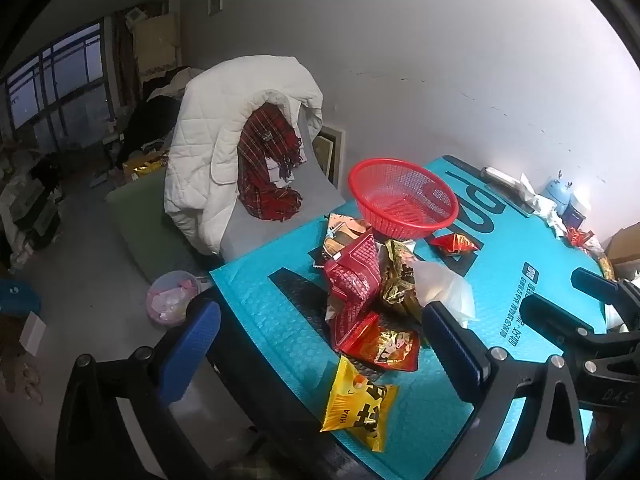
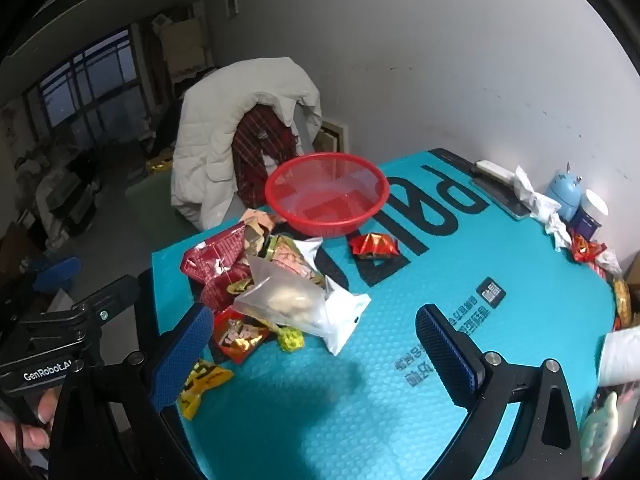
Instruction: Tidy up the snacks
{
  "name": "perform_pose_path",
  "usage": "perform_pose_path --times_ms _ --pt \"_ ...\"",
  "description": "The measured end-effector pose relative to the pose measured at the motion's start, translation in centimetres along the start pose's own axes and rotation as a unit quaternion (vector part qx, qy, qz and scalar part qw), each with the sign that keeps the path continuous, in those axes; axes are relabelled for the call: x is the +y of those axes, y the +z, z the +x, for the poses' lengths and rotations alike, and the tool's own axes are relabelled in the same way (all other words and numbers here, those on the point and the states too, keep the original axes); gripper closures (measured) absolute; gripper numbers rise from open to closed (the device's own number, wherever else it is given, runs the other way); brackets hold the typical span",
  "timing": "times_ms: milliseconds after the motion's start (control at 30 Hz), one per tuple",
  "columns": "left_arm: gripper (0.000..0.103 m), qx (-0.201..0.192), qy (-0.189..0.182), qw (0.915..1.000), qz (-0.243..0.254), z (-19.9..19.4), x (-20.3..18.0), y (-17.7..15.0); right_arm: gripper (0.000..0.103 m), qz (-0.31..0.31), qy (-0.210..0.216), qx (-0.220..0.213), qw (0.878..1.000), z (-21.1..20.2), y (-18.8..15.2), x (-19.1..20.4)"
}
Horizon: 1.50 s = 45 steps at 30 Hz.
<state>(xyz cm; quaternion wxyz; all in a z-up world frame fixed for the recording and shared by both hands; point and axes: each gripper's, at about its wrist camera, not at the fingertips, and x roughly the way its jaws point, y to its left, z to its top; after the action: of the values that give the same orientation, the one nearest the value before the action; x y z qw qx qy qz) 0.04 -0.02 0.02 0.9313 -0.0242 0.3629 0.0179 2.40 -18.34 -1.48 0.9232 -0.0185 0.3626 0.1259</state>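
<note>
Left tool [image 1: 320,344]: held above the near-left part of the tabletop, its blue-padded fingers [image 1: 188,344] spread wide with nothing between them.
Right tool [image 2: 316,348]: fingers [image 2: 444,344] likewise set wide apart and gripping nothing, over bare teal surface to the right of the pile.
Tabletop [image 2: 460,260]: covered by a teal bubble mailer with large black lettering.
Red basket [image 1: 402,198]: round mesh basket at the far side of the tabletop, upright, with no snacks in it.
Snack pile [image 1: 368,280]: crumpled red, gold and orange packets heaped just in front of the basket, touching one another.
Clear bag [image 2: 288,300]: translucent pouch with pale contents, lying on top of the pile on its right side.
Yellow packet [image 1: 358,404]: flat on the tabletop at the near edge of the pile, marked "HUA".
Red-and-gold packet [image 1: 390,346]: lies between the yellow packet and the rest of the heap.
Small red packet [image 2: 374,246]: alone, just beside the basket and apart from the pile.
White quilted jacket [image 1: 224,140]: draped over a chair beyond the tabletop, with a red plaid scarf [image 1: 266,168] inside it.
Crumpled tissue [image 2: 536,200]: at the far right edge, near a blue figurine [image 2: 566,194].
</note>
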Motion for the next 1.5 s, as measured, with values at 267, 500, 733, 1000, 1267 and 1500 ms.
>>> perform_pose_path --times_ms 267,500,733,1000,1267,1500 --pt "0.001 -0.004 -0.013 0.9999 0.0 -0.8 -0.2 0.5 0.0 -0.001 -0.001 -0.002 1.0 -0.6 0.2 0.1" --pt "0.001 -0.014 -0.017 0.9998 0.002 -1.5 -0.1 0.6 0.0 -0.008 -0.003 -0.02 1.0 -1.4 0.3 0.3" --pt "0.001 -0.017 -0.017 0.9997 0.002 -1.7 0.0 0.7 0.0 -0.008 0.0 -0.023 1.0 -1.6 0.4 0.2" --pt "0.001 -0.012 -0.022 0.9997 -0.003 -1.9 0.1 0.7 0.0 -0.014 0.001 -0.031 0.999 -1.9 0.3 0.6" --pt "0.001 -0.012 -0.019 0.9998 -0.001 -1.9 0.2 0.7 0.0 -0.015 0.0 -0.034 0.999 -2.1 0.3 0.8" --pt "0.001 -0.014 -0.017 0.9997 -0.001 -1.9 0.2 0.6 0.0 -0.017 0.0 -0.037 0.999 -2.3 0.3 0.9"
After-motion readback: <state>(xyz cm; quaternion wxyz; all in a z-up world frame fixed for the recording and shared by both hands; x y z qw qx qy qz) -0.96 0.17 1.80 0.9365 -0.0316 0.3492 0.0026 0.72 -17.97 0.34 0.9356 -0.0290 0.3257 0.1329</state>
